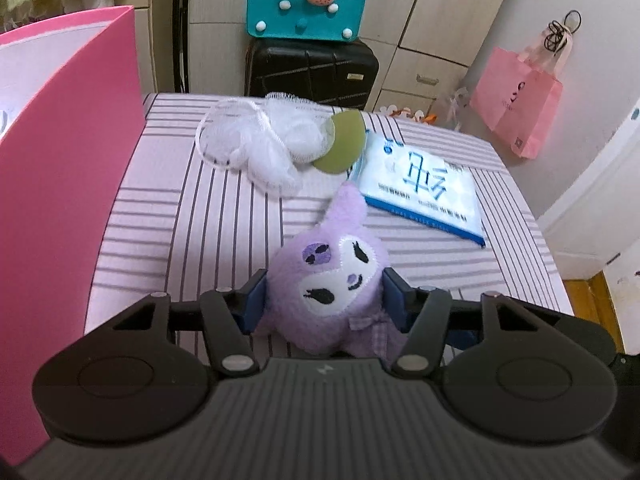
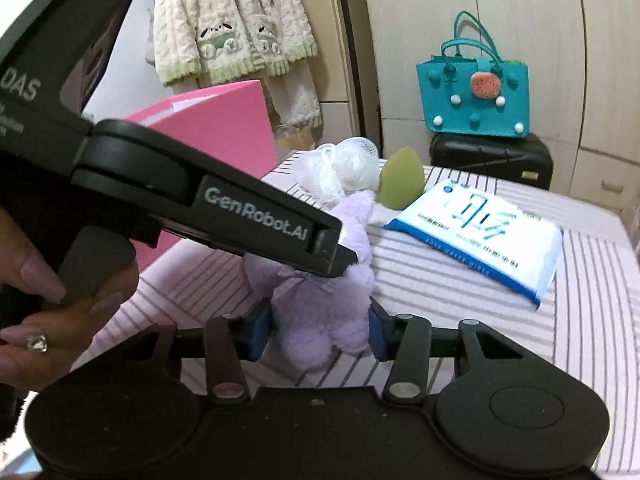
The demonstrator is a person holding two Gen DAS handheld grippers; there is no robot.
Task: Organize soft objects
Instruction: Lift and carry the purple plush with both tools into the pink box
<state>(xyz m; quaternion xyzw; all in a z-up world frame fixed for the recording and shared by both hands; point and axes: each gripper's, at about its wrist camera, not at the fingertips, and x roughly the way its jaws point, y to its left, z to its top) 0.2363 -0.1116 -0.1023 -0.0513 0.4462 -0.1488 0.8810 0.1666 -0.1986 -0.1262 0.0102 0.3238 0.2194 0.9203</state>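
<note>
The left tongs (image 1: 324,300) are clamped on the head of a purple plush toy (image 1: 324,280), one blue pad against each cheek. The right tongs (image 2: 320,332) stand apart around the toy's lower body (image 2: 316,320), pads just beside the fur; whether they press it I cannot tell. The step in hand looks like a handover or a two-tong lift toward the pink box (image 1: 60,160), which stands to the left of the left tongs. To do it well, the right pair should bite on the body before the left pair lets go, and squeeze only enough to dent the stuffing, since plush slips out sideways if pinched at its edge. The toy's long axis runs away from the left tongs, its pointed ear (image 1: 348,204) aimed at the green sponge (image 1: 342,142) and white bath puff (image 1: 256,140) beyond, face upward. A pack of wipes (image 1: 428,188) lies ahead and to the right on the striped worktop (image 1: 192,232).
</note>
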